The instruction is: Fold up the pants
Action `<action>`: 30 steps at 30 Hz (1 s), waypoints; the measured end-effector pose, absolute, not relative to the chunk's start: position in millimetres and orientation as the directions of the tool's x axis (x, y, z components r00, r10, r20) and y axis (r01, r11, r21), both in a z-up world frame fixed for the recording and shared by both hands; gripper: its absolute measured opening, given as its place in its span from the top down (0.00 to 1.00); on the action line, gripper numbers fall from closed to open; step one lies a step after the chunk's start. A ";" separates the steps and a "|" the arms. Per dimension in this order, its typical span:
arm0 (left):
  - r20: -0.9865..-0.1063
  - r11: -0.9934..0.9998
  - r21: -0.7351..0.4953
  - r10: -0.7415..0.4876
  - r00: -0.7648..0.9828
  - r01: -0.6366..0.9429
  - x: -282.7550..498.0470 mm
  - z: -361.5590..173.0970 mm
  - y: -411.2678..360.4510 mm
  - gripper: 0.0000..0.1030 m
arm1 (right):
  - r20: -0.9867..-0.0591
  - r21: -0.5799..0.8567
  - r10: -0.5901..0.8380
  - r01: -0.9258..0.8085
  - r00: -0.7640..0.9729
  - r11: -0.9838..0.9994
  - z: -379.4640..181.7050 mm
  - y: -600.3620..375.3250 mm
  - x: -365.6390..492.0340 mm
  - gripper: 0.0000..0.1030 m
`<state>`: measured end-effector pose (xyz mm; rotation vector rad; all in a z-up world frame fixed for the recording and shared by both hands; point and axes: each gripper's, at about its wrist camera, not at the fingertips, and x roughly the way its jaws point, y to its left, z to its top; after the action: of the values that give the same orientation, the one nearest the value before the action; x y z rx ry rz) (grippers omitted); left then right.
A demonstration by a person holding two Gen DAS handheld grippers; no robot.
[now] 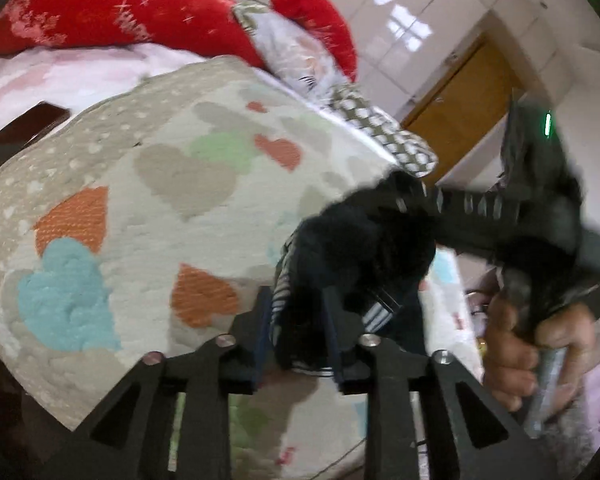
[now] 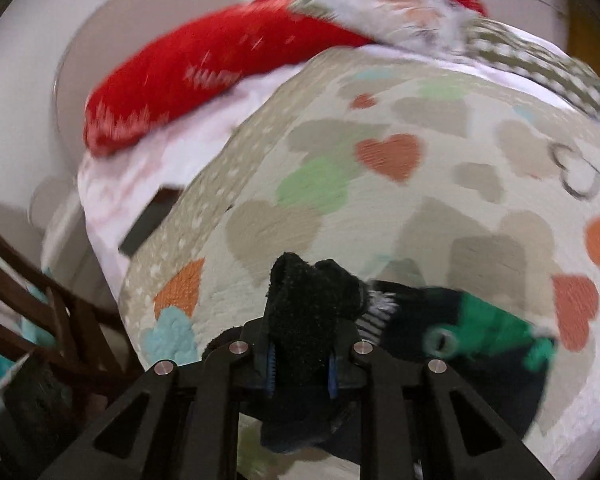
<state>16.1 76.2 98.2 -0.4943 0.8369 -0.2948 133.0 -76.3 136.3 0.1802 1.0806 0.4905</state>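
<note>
The pants (image 1: 356, 248) are black fleece with a black-and-white striped band, lifted above a cream blanket with coloured hearts (image 1: 148, 208). My left gripper (image 1: 298, 316) is shut on a bunch of the pants' fabric near the striped band. The right gripper's body and the hand holding it (image 1: 540, 264) show at the right of the left wrist view, level with the lifted fabric. In the right wrist view my right gripper (image 2: 302, 360) is shut on a thick wad of the black pants (image 2: 308, 304). More of the pants, with a green patch (image 2: 484, 320), lies on the blanket (image 2: 340, 184) to the right.
Red pillows (image 1: 112, 12) and a patterned pillow (image 1: 300, 52) lie at the far end of the bed. A dark flat object (image 1: 20, 132) sits on the pink sheet at left. Brown wooden furniture (image 2: 32, 312) stands beside the bed. A wooden door (image 1: 460, 104) is at right.
</note>
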 end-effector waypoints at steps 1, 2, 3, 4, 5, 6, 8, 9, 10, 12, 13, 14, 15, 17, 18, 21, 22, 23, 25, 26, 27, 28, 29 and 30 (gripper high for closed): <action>-0.631 0.848 -0.526 -0.435 0.643 0.057 16.7 101.2 74.0 0.65 | -0.789 0.395 0.477 -0.275 0.388 0.876 137.0 -93.2 130.5 0.81; -0.635 0.853 -0.520 -0.425 0.645 0.051 18.2 104.4 71.5 0.64 | -0.777 0.419 0.485 -0.247 0.401 0.874 136.4 -114.6 127.5 0.81; -0.649 0.863 -0.504 -0.407 0.642 0.038 21.2 106.3 67.9 0.64 | -0.770 0.433 0.488 -0.225 0.411 0.873 134.9 -129.9 125.3 0.81; -0.662 0.870 -0.492 -0.396 0.637 0.029 23.9 106.7 64.2 0.64 | -0.764 0.448 0.491 -0.203 0.420 0.871 132.2 -144.9 122.8 0.81; -0.675 0.876 -0.481 -0.386 0.628 0.022 26.4 107.2 58.5 0.64 | -0.756 0.468 0.495 -0.175 0.429 0.866 127.6 -163.7 119.5 0.81; -0.694 0.886 -0.462 -0.373 0.615 0.016 30.9 106.6 49.8 0.63 | -0.749 0.483 0.500 -0.158 0.434 0.861 123.0 -176.5 117.5 0.81; -0.724 0.908 -0.418 -0.349 0.595 0.023 35.0 105.3 32.0 0.60 | -0.736 0.510 0.511 -0.132 0.445 0.850 109.9 -203.6 111.2 0.76; -0.735 0.917 -0.397 -0.339 0.587 0.033 37.6 104.5 23.5 0.60 | -0.743 0.503 0.494 -0.110 0.452 0.857 104.0 -212.9 109.2 0.72; -0.746 0.925 -0.377 -0.331 0.578 0.044 40.4 103.0 14.9 0.60 | -0.753 0.493 0.468 -0.074 0.462 0.867 98.0 -223.2 106.8 0.67; -0.764 0.935 -0.347 -0.327 0.556 0.073 46.9 98.2 -5.5 0.60 | -0.768 0.462 0.391 0.016 0.508 0.887 91.2 -247.7 98.2 0.57; -0.769 0.936 -0.339 -0.331 0.547 0.089 49.6 95.6 -14.0 0.60 | -0.770 0.447 0.356 0.049 0.529 0.893 91.0 -257.8 94.0 0.57; -0.775 0.939 -0.328 -0.330 0.539 0.103 52.6 92.1 -23.1 0.60 | -0.767 0.437 0.326 0.078 0.553 0.896 92.7 -269.3 88.2 0.57; -0.781 0.940 -0.317 -0.332 0.528 0.122 54.8 87.8 -34.1 0.60 | -0.758 0.438 0.312 0.093 0.572 0.894 96.2 -277.7 83.8 0.57; -0.792 0.937 -0.311 -0.348 0.501 0.158 55.8 76.4 -51.9 0.60 | -0.708 0.482 0.332 0.083 0.623 0.872 109.2 -290.1 72.5 0.56; -0.808 0.940 -0.301 -0.342 0.480 0.162 56.6 67.1 -60.7 0.60 | -0.673 0.525 0.375 0.056 0.637 0.849 114.7 -292.1 68.1 0.56; -0.831 0.950 -0.271 -0.313 0.459 0.157 52.5 48.9 -74.3 0.59 | -0.556 0.683 0.552 -0.039 0.622 0.730 118.4 -287.0 61.3 0.56; -0.830 0.953 -0.257 -0.301 0.470 0.158 50.1 47.8 -76.6 0.59 | -0.510 0.740 0.622 -0.065 0.595 0.669 112.7 -283.3 62.2 0.56; -0.826 0.956 -0.242 -0.293 0.481 0.165 46.9 49.1 -77.9 0.59 | -0.480 0.778 0.666 -0.075 0.571 0.624 106.9 -279.9 64.8 0.56; -0.825 0.953 -0.235 -0.300 0.479 0.193 41.4 54.0 -78.1 0.58 | -0.444 0.837 0.732 -0.051 0.517 0.545 85.4 -272.0 73.1 0.56; -0.823 0.951 -0.239 -0.307 0.478 0.199 38.2 57.8 -75.8 0.58 | -0.480 0.831 0.721 -0.003 0.500 0.556 70.7 -267.5 78.3 0.56; -0.818 0.950 -0.243 -0.309 0.485 0.195 33.4 62.5 -71.1 0.57 | -0.536 0.802 0.684 0.046 0.494 0.595 60.8 -266.5 81.0 0.56; -0.814 0.952 -0.242 -0.306 0.494 0.190 29.1 66.6 -68.0 0.52 | -0.604 0.753 0.627 0.096 0.492 0.651 52.5 -265.9 81.3 0.57; -0.809 0.954 -0.238 -0.297 0.506 0.180 24.1 71.0 -64.5 0.45 | -0.686 0.667 0.529 0.142 0.498 0.731 46.8 -265.6 79.5 0.58; -0.800 0.958 -0.234 -0.285 0.527 0.163 16.4 76.5 -58.2 0.42 | -0.725 0.606 0.460 0.157 0.514 0.780 46.4 -265.2 76.0 0.58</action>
<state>16.4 -58.2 76.5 -0.1365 0.9803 -0.2688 76.0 -265.2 46.4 0.6802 1.0349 0.1998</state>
